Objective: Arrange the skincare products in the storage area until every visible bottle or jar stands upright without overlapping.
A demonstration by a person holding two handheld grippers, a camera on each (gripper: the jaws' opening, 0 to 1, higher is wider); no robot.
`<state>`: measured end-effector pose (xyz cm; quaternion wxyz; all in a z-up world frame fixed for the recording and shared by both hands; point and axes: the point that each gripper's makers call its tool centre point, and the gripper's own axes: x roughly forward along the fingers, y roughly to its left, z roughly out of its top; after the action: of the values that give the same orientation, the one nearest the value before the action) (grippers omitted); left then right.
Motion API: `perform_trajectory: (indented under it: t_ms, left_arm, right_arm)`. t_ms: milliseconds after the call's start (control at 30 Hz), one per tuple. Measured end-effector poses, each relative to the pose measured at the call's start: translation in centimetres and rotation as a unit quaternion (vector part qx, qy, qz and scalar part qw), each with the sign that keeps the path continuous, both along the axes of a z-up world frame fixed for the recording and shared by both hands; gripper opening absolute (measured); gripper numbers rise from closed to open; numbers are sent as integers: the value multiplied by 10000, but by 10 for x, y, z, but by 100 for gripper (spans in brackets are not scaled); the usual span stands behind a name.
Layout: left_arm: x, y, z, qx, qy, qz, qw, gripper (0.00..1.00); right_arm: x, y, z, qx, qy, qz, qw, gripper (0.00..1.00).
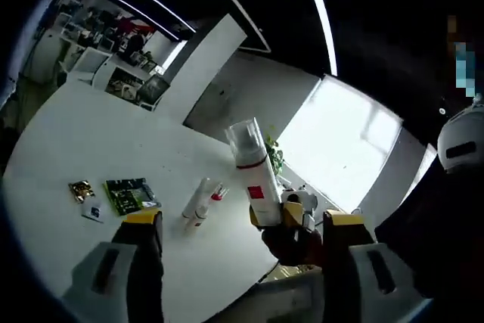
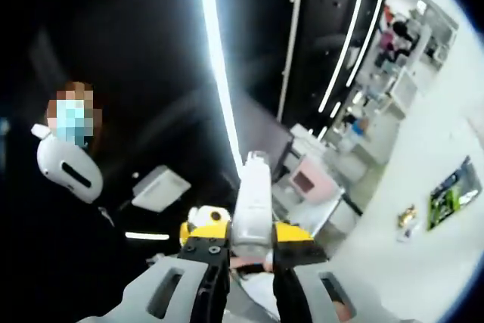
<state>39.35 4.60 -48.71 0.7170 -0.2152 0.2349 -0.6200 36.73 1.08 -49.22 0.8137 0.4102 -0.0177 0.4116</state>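
A white bottle (image 1: 253,175) with a clear cap and a red label is held up above the white table (image 1: 68,141). My right gripper (image 1: 281,213) comes in from the right and is shut on its lower end. In the right gripper view the same bottle (image 2: 253,198) stands clamped between that gripper's (image 2: 252,234) yellow-tipped jaws. My left gripper (image 1: 243,218) is wide open, its jaws apart on either side of the held bottle and touching nothing. Two white tubes (image 1: 200,200) lie flat side by side on the table.
A green packet (image 1: 130,194), a small gold item (image 1: 81,189) and a small white card (image 1: 92,212) lie on the table, left of the tubes. A person with a white device (image 1: 461,141) stands at the right. Shelves and desks stand beyond the table's far edge.
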Motion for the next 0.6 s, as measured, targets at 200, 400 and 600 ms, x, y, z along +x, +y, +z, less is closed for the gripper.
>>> perform_trajectory:
  t_ms: [200, 400, 600]
  left_arm:
    - [-11, -10, 19, -368, -113, -293, 9988, 61]
    - [-18, -11, 42, -728, -316, -368, 9962, 39]
    - [-16, -7, 65, -872, -612, -382, 9936, 29]
  right_arm:
    - [-16, 16, 20, -16, -342, 389, 9987, 11]
    - [-25, 23, 32, -43, -543, 561, 9969, 11]
    - [-30, 28, 39, -30, -643, 663, 9957, 11]
